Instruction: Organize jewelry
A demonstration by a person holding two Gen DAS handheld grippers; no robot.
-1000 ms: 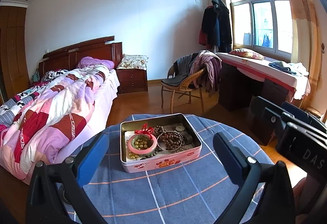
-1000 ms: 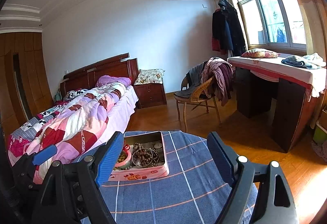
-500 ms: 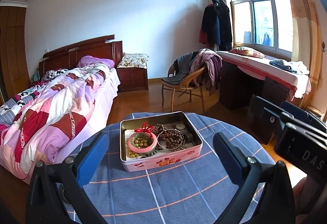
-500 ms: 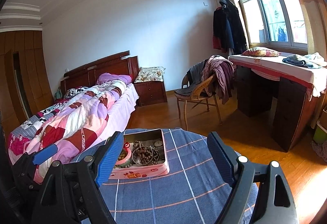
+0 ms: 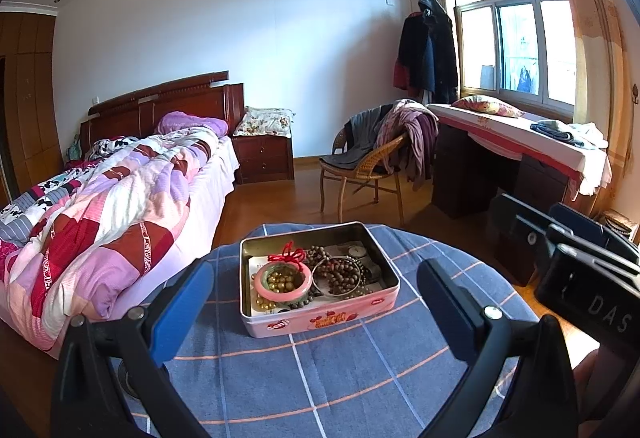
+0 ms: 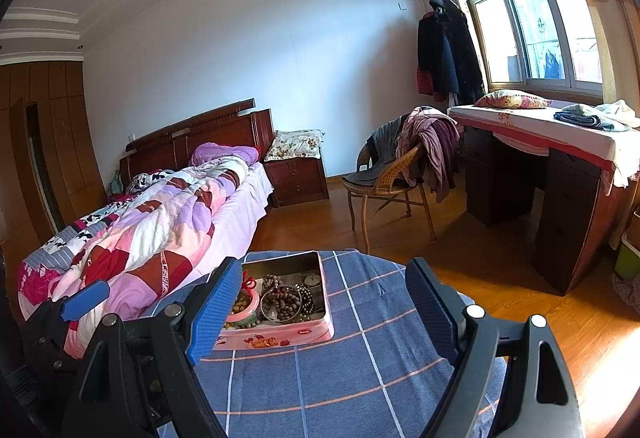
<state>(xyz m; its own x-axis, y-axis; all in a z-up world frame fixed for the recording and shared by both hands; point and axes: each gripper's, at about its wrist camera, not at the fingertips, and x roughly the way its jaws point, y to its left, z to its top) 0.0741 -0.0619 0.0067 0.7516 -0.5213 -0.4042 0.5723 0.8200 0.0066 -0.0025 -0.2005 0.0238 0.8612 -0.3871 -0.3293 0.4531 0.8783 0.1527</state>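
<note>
An open pink tin stands on a round table with a blue checked cloth. It holds a pink bangle with a red knot, a brown bead bracelet and other beads. My left gripper is open and empty, held just before the tin. My right gripper is open and empty, to the right of the tin. The right gripper shows at the edge of the left wrist view.
A bed with a patchwork quilt stands left of the table. A wicker chair with clothes and a desk under the window stand behind. Wooden floor surrounds the table.
Both cameras have tilted slightly, so the tin sits a little higher in the views. The jaws stay open and nothing in the tin has moved.
</note>
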